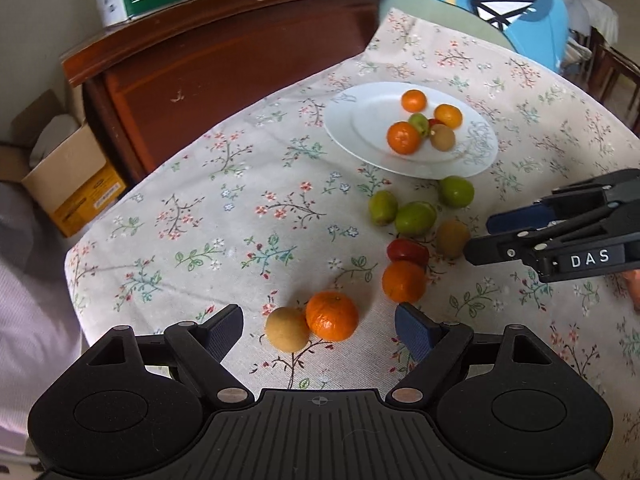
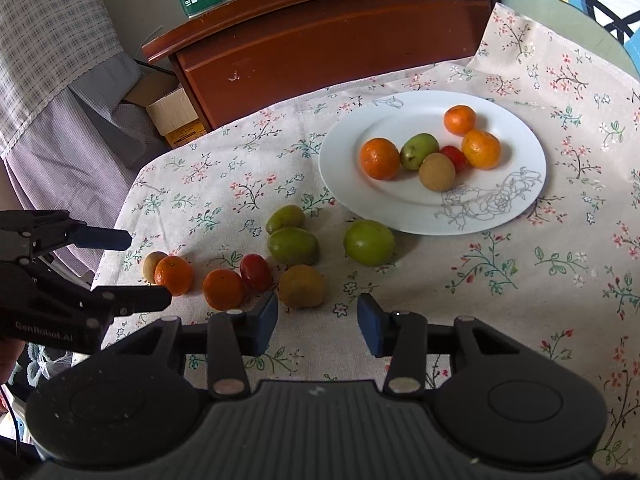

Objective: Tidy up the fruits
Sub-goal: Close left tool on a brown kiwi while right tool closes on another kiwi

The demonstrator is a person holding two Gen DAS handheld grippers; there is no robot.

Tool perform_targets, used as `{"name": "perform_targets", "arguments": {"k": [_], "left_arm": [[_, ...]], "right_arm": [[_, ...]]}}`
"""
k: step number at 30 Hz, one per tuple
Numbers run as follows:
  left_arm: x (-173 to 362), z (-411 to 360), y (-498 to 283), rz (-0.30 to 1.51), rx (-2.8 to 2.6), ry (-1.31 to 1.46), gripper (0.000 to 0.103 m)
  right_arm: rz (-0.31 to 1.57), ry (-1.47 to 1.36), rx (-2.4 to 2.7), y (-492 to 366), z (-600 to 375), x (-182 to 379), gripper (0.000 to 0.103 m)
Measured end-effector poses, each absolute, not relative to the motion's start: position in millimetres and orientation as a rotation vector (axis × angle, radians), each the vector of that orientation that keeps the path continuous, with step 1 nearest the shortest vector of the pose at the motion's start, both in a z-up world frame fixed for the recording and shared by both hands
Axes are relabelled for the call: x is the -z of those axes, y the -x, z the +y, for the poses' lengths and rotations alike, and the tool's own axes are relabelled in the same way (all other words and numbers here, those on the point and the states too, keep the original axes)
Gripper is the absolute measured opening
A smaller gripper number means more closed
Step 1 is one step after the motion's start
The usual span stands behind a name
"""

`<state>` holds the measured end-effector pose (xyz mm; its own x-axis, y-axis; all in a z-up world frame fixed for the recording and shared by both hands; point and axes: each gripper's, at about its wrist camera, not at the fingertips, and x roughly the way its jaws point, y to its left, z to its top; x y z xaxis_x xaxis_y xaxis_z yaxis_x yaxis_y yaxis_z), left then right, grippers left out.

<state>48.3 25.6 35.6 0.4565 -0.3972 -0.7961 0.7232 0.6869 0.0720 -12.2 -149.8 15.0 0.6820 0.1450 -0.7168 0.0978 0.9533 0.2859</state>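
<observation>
Your left gripper (image 1: 319, 326) hangs with jaws spread wide around a tangerine (image 1: 332, 316) and the tan fruit (image 1: 287, 329) touching its left side. Centre on the tangerine alone before squeezing. Your right gripper (image 2: 317, 322), jaws partly spread and empty, sits just near of a brown fruit (image 2: 301, 286). The plate (image 2: 520, 200) lies far right.

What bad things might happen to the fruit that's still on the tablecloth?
1. The orange touches the small tan fruit between the open left gripper; its jaws might nudge the tan one toward the table edge, which looks close.
2. The right gripper is open near the brown fruit, beside the small red fruit, which could get bumped and roll.
3. The plate holds six round fruits; another might knock them.
</observation>
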Motion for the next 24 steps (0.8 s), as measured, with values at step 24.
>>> {"name": "perform_targets", "arguments": {"k": [24], "left_arm": [[-21, 50, -67, 0.906, 0.786, -0.416, 0.071]], "right_arm": [[0.81, -0.313, -0.04, 1, -144, -9, 0.027]]}}
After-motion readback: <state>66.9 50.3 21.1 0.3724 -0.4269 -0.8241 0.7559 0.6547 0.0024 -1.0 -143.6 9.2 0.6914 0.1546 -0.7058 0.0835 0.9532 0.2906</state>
